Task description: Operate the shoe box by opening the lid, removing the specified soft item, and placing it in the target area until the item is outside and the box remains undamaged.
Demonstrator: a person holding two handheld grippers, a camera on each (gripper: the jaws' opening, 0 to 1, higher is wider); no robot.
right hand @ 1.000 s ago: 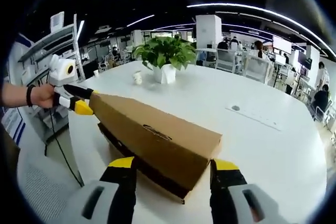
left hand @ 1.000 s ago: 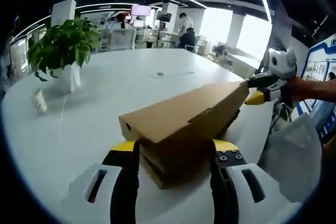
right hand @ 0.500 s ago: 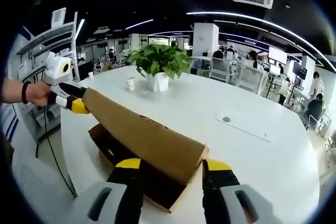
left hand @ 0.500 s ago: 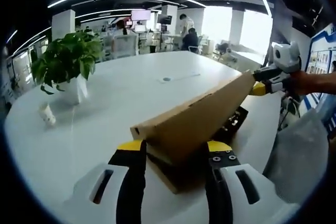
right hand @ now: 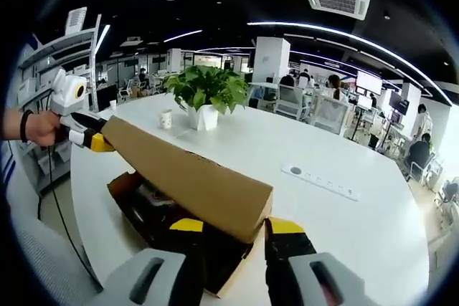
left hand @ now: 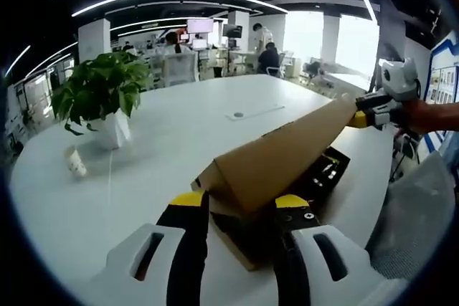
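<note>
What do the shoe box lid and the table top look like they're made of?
The shoe box lid looks like plain brown cardboard with a matte finish: dull tan faces, folded edges and a punched slot at one end. The table top looks like a smooth white laminate or painted surface with a slight sheen from the ceiling lights; the exact material can't be told.

White table (left hand: pixel 165 134) with shoe box (right hand: pixel 143 209), potted plant (left hand: pixel 100 98) (white pot), paper cup (left hand: pixel 74 164) beside
</note>
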